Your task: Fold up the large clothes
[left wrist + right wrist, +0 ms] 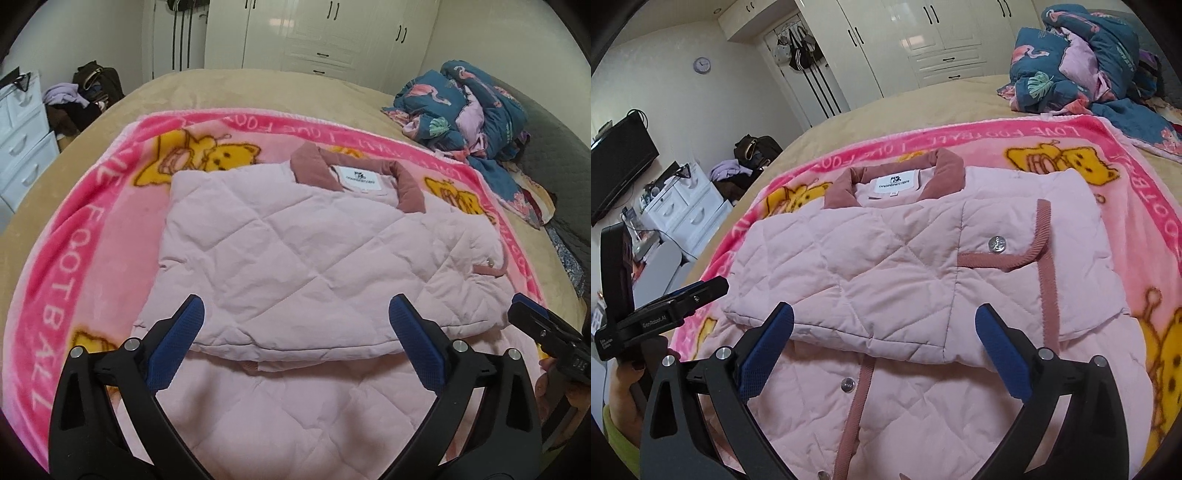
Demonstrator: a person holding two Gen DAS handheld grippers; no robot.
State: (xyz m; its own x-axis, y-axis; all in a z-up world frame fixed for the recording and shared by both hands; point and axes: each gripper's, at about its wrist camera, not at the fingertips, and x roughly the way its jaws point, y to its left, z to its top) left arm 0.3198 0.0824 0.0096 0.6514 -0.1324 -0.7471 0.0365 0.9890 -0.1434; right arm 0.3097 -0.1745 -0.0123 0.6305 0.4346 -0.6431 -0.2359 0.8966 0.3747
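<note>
Left wrist view: left gripper (295, 314) and right gripper (884, 323) both gape wide, empty, above the folded pink jacket (295, 251).

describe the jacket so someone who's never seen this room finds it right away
On the tan bed lies a bright pink cartoon blanket. In its middle lies the jacket: pale pink, diamond-quilted, partly folded. Its dusty-rose collar with a white label and its silver snap set it apart from the dark flamingo-print quilt heaped beyond.

Black forked arms with silver screws and blue dotted pads (173, 350) are seen on each gripper; a yellow-green sleeve (618, 430) is worn.
</note>
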